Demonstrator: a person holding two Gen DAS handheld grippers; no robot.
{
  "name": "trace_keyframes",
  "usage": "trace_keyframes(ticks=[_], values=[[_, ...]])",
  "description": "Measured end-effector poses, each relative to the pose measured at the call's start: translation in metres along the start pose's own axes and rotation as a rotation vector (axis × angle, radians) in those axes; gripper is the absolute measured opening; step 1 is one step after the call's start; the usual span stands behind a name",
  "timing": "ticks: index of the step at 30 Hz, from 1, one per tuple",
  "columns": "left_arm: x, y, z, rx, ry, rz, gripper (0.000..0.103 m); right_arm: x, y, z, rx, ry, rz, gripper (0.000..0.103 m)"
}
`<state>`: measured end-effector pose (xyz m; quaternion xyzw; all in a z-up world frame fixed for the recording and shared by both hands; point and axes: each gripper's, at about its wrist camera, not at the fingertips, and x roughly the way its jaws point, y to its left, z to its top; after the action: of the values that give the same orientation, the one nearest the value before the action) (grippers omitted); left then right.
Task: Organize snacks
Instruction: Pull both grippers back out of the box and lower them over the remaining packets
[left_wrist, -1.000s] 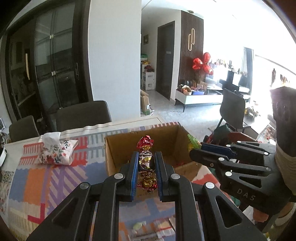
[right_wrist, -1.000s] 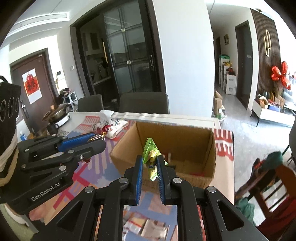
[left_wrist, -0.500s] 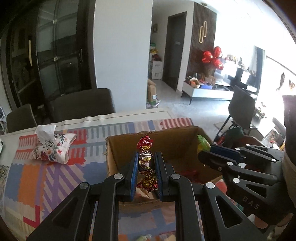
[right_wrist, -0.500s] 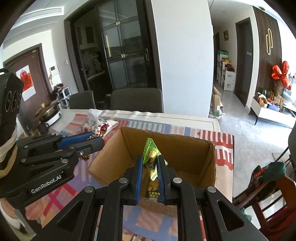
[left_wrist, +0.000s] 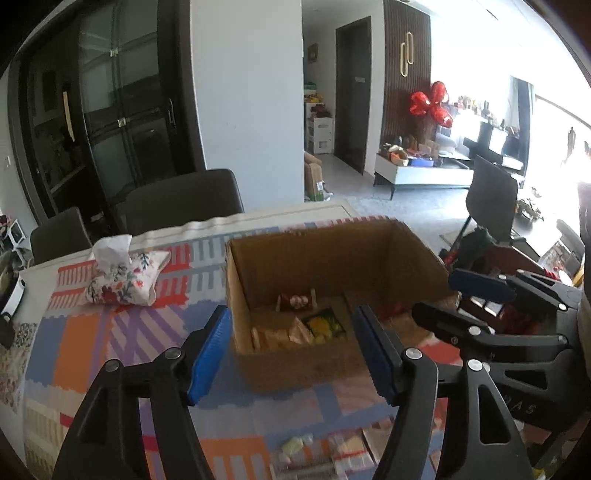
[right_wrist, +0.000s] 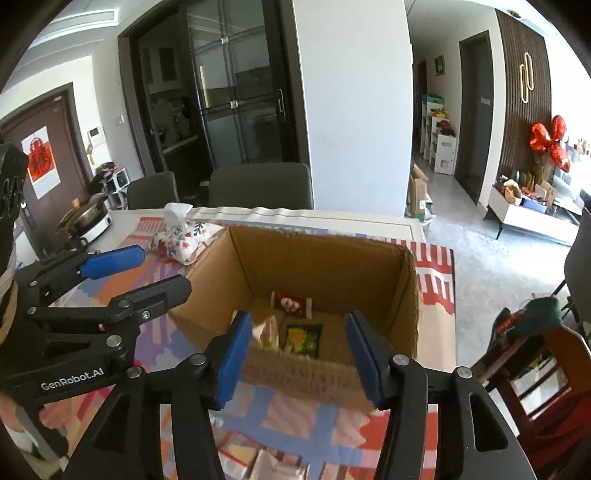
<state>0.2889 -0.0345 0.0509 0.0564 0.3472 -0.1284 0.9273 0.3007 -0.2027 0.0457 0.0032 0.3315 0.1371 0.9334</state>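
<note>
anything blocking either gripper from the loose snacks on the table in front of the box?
Nothing visible. Both the left gripper and right gripper are open and empty above the box; the loose snacks lie uncovered on the table below them.

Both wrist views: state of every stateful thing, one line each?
left gripper: open, empty, above the box's near wall
right gripper: open, empty, above the box's near wall
cardboard box: open-topped, upright, snacks on its floor
green snack packet: lying flat in the box
red snack packet: leaning on the far wall
tissue pack: one tissue sticking out
</note>
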Motion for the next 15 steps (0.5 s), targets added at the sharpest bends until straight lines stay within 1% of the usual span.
trace_keyframes(ticks=[4,10,15], values=[[-0.01,-0.008,-0.02,0.024,0.015,-0.012,0.067,-0.015,0.0,-0.019,0.02,-0.007,-0.013,0.058],[-0.025,-0.02,-0.048,0.047,0.02,-0.051,0.067,-0.027,0.002,-0.049,0.048,0.011,0.002,0.058],[-0.029,-0.028,-0.073,0.067,0.034,-0.068,0.067,-0.036,0.003,-0.074,0.059,0.012,-0.008,0.058]])
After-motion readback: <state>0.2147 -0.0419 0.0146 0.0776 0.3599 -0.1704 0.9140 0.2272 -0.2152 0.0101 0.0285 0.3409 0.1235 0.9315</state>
